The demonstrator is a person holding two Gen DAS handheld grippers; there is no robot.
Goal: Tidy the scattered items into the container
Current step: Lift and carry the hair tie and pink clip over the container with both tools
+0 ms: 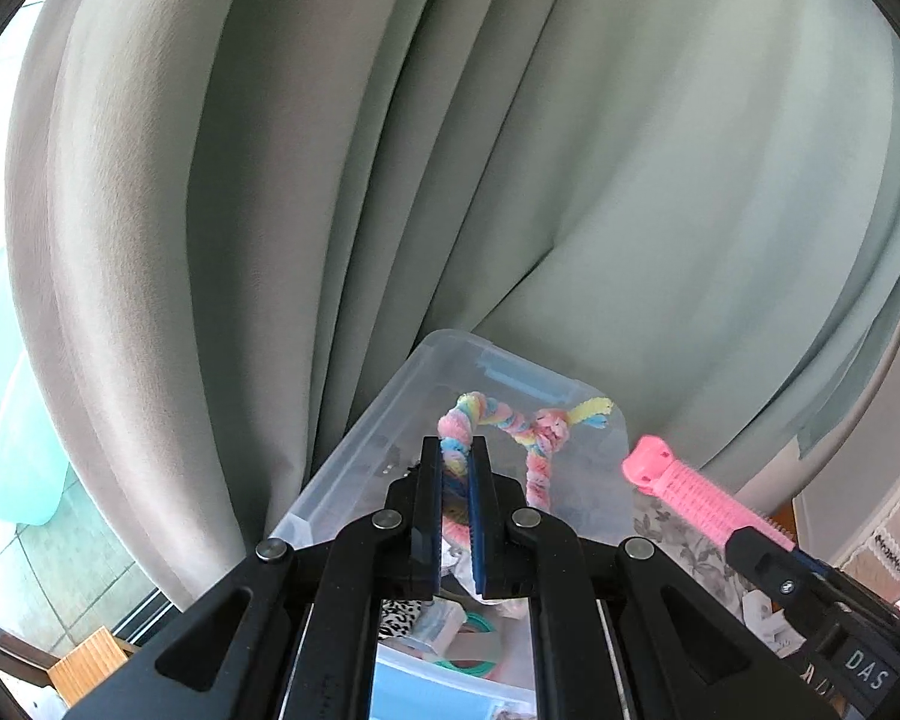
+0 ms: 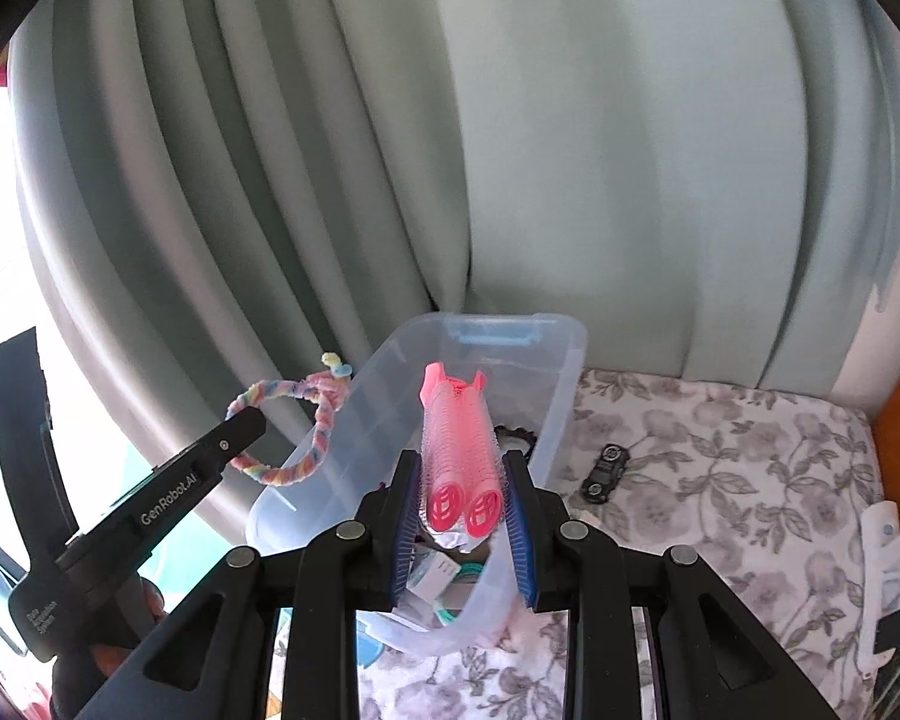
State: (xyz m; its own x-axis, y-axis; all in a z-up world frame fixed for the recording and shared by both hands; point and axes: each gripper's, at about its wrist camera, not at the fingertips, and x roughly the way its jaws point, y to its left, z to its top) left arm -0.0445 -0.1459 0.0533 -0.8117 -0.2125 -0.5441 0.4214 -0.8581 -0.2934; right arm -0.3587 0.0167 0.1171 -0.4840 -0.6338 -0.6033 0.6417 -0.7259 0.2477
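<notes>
The right gripper (image 2: 462, 468) clamps a pink double hair roller (image 2: 459, 438) above the clear bin (image 2: 561, 414), whose far rim meets the curtain (image 2: 570, 150). The left gripper (image 1: 455, 450) pinches a twisted pastel chenille loop (image 1: 531, 426) over that open bin, floral cloth (image 2: 720, 450) free alongside.

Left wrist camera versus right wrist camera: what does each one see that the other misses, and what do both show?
Only the left wrist view shows a wooden block low at the left and a leopard-print item inside the clear box.

Only the right wrist view shows a small black toy car lying on the flowered cloth, beside the box.

Both show the box, the grey curtain, the left gripper shut on a rainbow fuzzy twist, and the right gripper shut on a pink hair roller clip.
</notes>
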